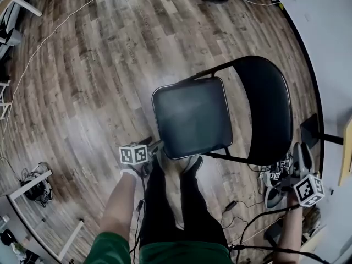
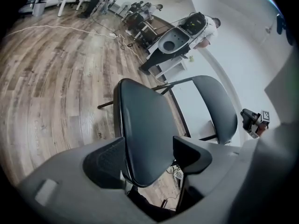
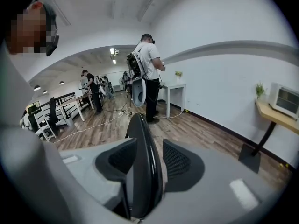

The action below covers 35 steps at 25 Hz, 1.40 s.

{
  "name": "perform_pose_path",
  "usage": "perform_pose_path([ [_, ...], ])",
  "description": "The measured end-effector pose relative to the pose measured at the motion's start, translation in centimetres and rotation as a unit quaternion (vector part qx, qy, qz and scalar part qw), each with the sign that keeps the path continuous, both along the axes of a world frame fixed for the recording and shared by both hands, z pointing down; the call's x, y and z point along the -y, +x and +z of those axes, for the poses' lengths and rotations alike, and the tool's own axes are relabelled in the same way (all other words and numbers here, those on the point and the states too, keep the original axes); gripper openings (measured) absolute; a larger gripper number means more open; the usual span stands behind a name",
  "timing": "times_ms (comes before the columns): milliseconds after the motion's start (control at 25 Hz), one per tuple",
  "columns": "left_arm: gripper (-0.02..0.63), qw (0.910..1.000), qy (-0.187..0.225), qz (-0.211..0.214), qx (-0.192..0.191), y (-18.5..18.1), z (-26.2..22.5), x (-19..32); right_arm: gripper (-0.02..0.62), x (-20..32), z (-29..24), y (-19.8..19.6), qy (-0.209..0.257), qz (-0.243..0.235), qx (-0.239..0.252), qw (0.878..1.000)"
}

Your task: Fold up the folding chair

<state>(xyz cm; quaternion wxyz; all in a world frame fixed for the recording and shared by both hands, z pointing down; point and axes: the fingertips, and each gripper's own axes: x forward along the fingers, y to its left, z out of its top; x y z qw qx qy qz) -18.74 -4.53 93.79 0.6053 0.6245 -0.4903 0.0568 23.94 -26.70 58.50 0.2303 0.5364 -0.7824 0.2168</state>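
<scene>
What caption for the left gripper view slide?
Left gripper, fingers apart, straddles the front edge of the unfolded folding chair's seat; backrest beyond.

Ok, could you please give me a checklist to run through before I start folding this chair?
1. Seat down flat, not yet folded: ok.
2. Left claw straddles the seat's near edge: ok.
3. Left claw clamped on the seat: not ok, pads apart.
4. Right claw straddles the backrest edge: ok.
5. Right claw clamped on the backrest: not ok, gap shows.
6. Floor cables out of the way: cannot tell.
</scene>
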Motion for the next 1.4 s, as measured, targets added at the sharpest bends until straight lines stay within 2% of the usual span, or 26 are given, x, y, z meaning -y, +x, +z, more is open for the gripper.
perform_pose_path([
  [160,0.336,0.9987,-0.007,-0.022,-0.046,0.7,4.0,0.5,0.213,0.4,2.4,0.3,-0.041,-0.001,0.030,0.999],
  [240,0.341,0.9978,-0.008,-0.029,-0.060,0.7,6.0,1.3,0.259,0.9,3.7,0.1,-0.051,-0.005,0.036,0.998],
  [440,0.410,0.9919,-0.010,-0.072,-0.104,1.3,10.1,3.2,0.299,2.0,5.5,-1.4,-0.058,-0.054,-0.006,0.997],
  [560,0.431,0.9890,-0.007,-0.067,-0.132,1.7,12.0,4.3,0.308,2.4,7.4,-1.8,-0.064,-0.061,-0.009,0.996],
  [680,0.436,0.9872,-0.012,-0.047,-0.152,2.6,13.4,4.5,0.308,2.2,9.3,-1.8,-0.082,-0.071,-0.010,0.994],
  [840,0.434,0.9816,-0.016,-0.045,-0.185,3.4,13.0,4.4,0.307,1.5,10.0,-2.9,-0.096,-0.101,-0.012,0.990],
  [960,0.433,0.9810,-0.018,-0.032,-0.191,4.2,12.4,4.6,0.261,1.2,10.0,-3.5,-0.095,-0.118,-0.019,0.988],
  [1080,0.430,0.9813,-0.022,-0.051,-0.184,3.8,12.8,4.7,0.189,1.1,10.0,-3.1,-0.100,-0.108,0.001,0.989],
  [1240,0.422,0.9805,-0.027,-0.080,-0.177,3.2,12.9,4.6,0.176,0.9,10.1,-3.1,-0.101,-0.110,0.010,0.989],
  [1400,0.408,0.9730,-0.028,-0.126,-0.191,3.3,11.8,4.1,0.176,1.3,9.5,-3.0,-0.096,-0.122,0.006,0.988],
])
